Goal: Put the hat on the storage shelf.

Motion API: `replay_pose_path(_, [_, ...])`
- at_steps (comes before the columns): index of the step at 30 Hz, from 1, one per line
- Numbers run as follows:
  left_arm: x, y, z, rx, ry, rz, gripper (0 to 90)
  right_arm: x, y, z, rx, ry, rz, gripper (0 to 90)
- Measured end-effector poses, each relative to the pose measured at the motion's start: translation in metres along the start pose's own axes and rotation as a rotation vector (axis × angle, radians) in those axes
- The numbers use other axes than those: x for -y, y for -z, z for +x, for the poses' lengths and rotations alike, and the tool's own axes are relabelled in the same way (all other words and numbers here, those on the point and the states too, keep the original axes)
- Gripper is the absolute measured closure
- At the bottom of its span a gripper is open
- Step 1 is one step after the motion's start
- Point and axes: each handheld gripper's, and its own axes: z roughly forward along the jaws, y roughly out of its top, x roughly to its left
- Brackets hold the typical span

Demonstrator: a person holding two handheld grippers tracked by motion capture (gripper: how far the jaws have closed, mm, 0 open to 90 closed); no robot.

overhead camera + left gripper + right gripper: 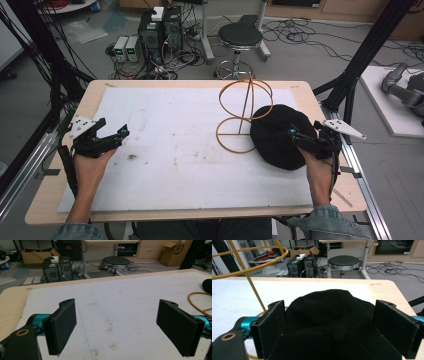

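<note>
High view first: I am seeing the table (320, 107) covered by a white mat (175, 150), and I am working across it from left to right. At the left edge a hand (90, 167) is holding the left gripper (121, 132) just above the mat, its jaws standing wide apart with nothing between them. In the left gripper view those jaws are framing bare, faintly stained mat, and a curve of the yellow stand (197, 301) is showing at the right.

Right of centre the stand (245, 112) is sitting on the mat, a wire frame with a ring at its base, an upright rod and a larger ring on top. A black cap (277, 135) is lying just right of it, its left edge overlapping the base ring.

At the right, the right gripper (291, 134) is hovering over the cap's right side. In the right gripper view its jaws are spread open on either side of the cap's crown (337, 325), and I cannot tell whether they are touching the cloth. On the floor beyond the far edge a stool (240, 37) is standing.
</note>
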Motion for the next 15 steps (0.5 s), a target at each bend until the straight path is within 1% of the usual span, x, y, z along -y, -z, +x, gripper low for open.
replay_pose_path(3, [0.0004,-0.003,0.0001,-0.007,-0.008,0.01,16.7,0.0015,0.0013,-0.0023,0.006,0.002,0.003,11.4])
replay_pose_path(5, [0.0006,-0.0043,0.001,-0.011,-0.011,0.012,16.8,0.0023,0.002,-0.0042,0.011,-0.005,0.004,11.3])
replay_pose_path(6, [0.0003,-0.0046,0.0014,-0.013,-0.008,0.015,16.7,0.0026,0.0031,-0.0057,0.016,-0.004,0.0,11.4])
replay_pose_path(8, [0.0003,-0.005,0.0013,-0.011,-0.006,0.007,16.8,0.0024,0.0037,-0.0056,0.019,-0.004,-0.001,11.4])
replay_pose_path(11, [0.0006,-0.0056,0.0006,-0.008,-0.013,0.017,16.8,0.0022,0.0035,-0.0044,0.016,0.002,-0.003,11.3])
replay_pose_path(15, [0.0003,-0.0053,-0.0008,-0.006,-0.018,0.016,16.7,0.0024,0.0021,-0.0014,0.012,0.02,-0.003,11.4])
